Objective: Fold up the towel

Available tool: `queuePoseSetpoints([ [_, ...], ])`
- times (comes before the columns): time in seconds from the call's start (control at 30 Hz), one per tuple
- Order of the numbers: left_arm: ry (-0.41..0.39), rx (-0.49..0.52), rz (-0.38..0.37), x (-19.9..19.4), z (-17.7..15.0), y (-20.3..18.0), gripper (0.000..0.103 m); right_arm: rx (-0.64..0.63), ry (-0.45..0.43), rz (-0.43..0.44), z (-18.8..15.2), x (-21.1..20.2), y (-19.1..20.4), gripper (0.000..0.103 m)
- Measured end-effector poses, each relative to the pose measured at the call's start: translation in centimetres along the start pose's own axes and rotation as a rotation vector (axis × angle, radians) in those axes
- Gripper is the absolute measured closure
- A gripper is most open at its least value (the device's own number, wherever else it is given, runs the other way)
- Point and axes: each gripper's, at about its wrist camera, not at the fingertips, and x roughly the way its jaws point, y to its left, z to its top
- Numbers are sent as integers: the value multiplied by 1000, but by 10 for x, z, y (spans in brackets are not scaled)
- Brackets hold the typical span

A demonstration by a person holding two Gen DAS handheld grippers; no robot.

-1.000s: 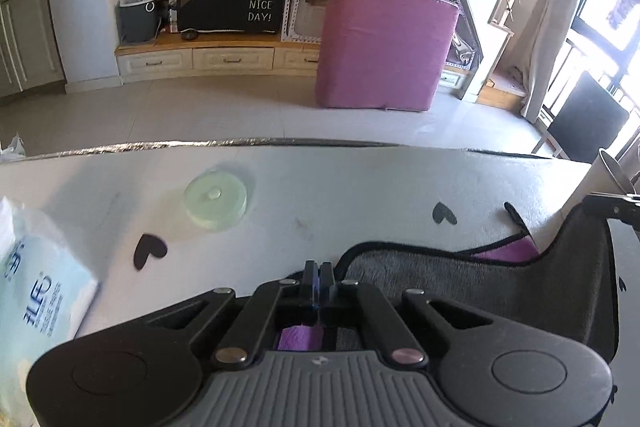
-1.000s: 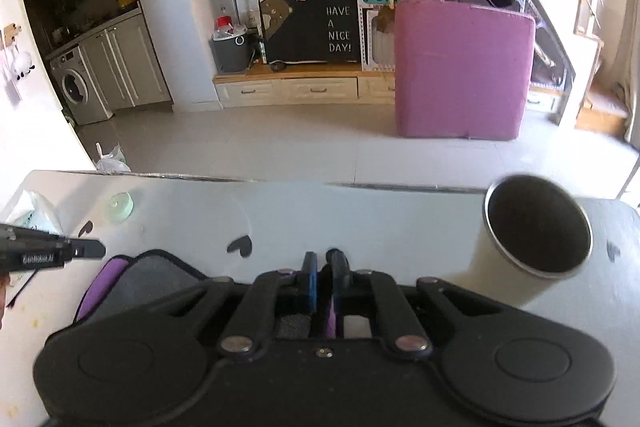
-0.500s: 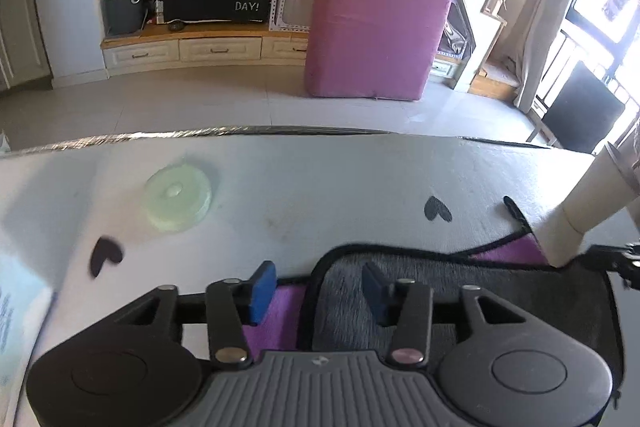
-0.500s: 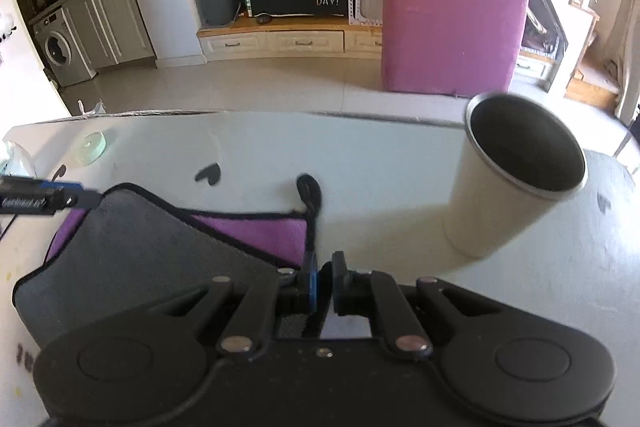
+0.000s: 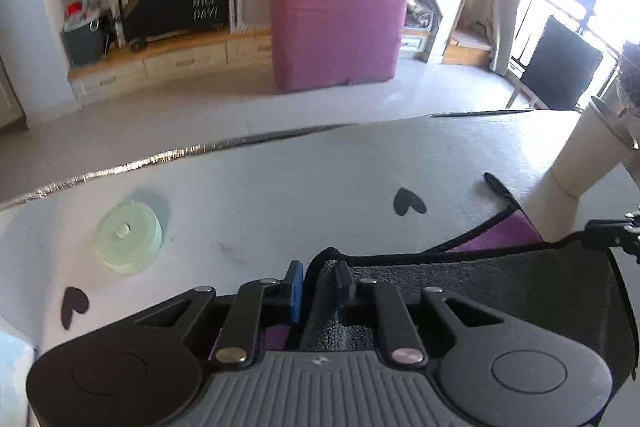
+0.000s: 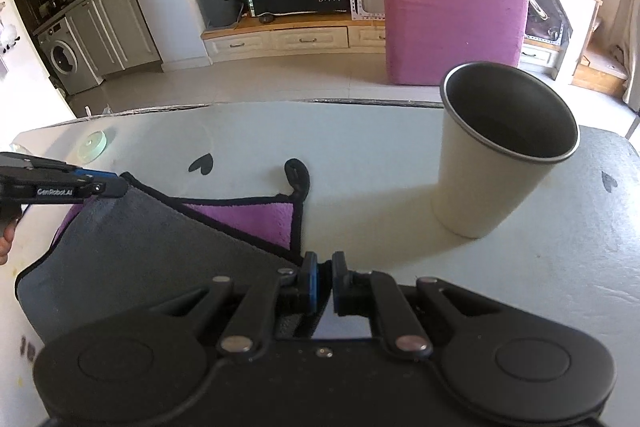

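White tabletop (image 6: 380, 155): left gripper (image 5: 318, 285), spread half a second ago, now pinches towel (image 6: 132, 247) corner at 12 o'clock; right gripper (image 6: 324, 281) still pinches its corner, so the fold can proceed.

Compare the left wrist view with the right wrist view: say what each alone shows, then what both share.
Left wrist only: a black chair by the window. Right wrist only: a washing machine, and the inside of the cup. Both: the towel on the white table, the green disc, the pink cushion.
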Motion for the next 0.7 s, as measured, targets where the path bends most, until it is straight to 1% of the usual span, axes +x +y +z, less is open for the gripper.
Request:
queuePoseSetpoints([
  [0.17,-79,-80,-20,-33,-4,10,86,-5,-22,2,1,-6,-2,96],
  [0.23,-103,-96,-10,-45,-5,16,86,-11,-37,6,5,-9,1,96],
  [0.4,-115,-156,36,-63,-11,39,86,-37,-64,5,16,-7,14,98],
  [0.47,-115,-192,54,-66,-13,48,82,-60,-75,-4,22,-5,23,98],
  [0.5,-115,-211,49,-68,-15,52,81,-71,-82,-5,23,-5,27,98],
  [0.53,-111,-230,51,-68,-16,55,75,-83,-90,-5,25,-5,33,98],
  [0.57,-105,-240,60,-69,-16,57,61,-89,-93,-2,26,-5,37,98],
  [0.6,-102,-245,70,-70,-15,58,53,-93,-93,6,26,-7,40,98],
  [0.63,-104,-247,77,-73,-15,58,41,-94,-92,13,27,-8,43,98],
  [0.7,-112,-249,77,-78,-15,58,33,-102,-90,22,28,-13,50,98],
])
